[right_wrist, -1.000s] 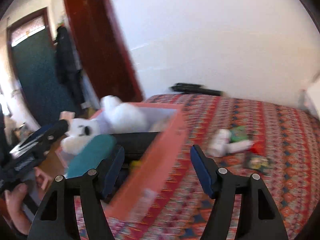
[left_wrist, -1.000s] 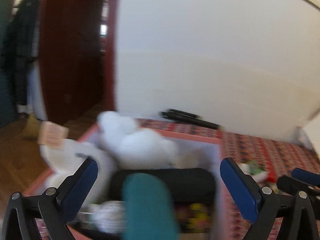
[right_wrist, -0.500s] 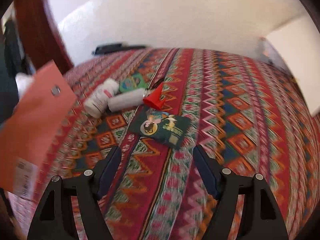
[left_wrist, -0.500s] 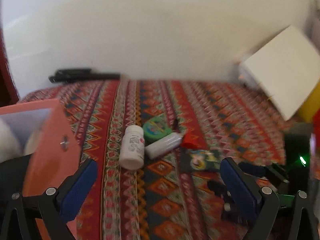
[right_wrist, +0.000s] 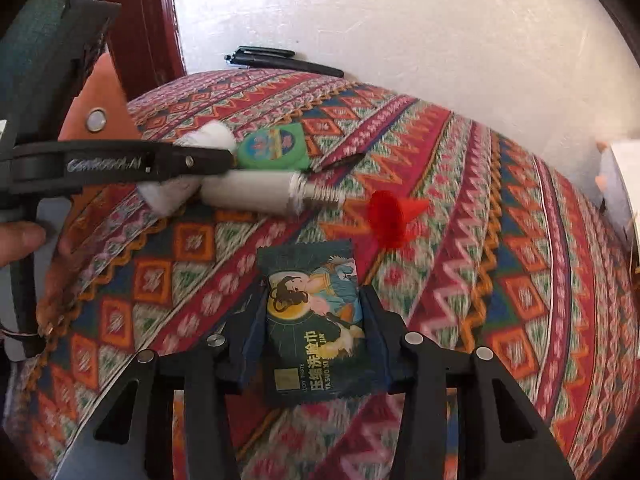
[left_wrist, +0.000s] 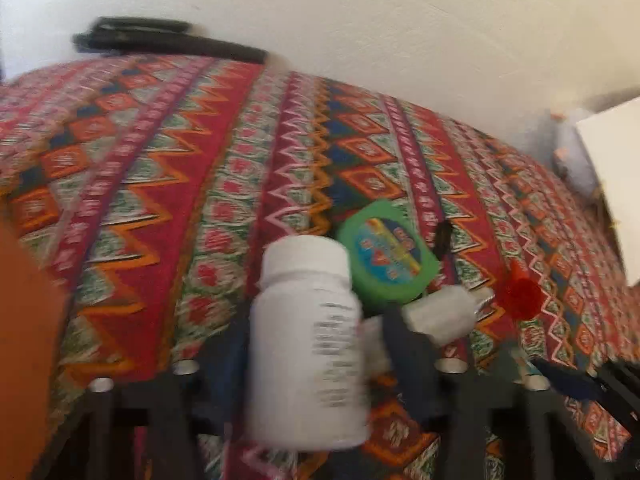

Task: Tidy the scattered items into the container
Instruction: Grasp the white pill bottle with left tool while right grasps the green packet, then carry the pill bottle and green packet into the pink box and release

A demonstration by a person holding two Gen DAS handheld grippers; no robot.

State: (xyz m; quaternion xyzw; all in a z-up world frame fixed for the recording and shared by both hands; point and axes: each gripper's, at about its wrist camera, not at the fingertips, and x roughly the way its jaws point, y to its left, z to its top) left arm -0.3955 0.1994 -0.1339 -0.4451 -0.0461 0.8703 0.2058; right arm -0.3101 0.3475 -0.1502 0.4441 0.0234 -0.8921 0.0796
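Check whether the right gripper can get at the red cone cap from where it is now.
Probably not right now: the right gripper has the dark green sachet between its closing fingers. The red cone cap lies uncovered on the patterned cloth just beyond, so the path itself looks free.

Patterned bedcover [right_wrist: 500, 280] lies open toward the white wall [right_wrist: 400, 20], while the green tin [right_wrist: 274, 146], white tube [right_wrist: 256, 190] and red cap [right_wrist: 390, 216] crowd the nearer ground.
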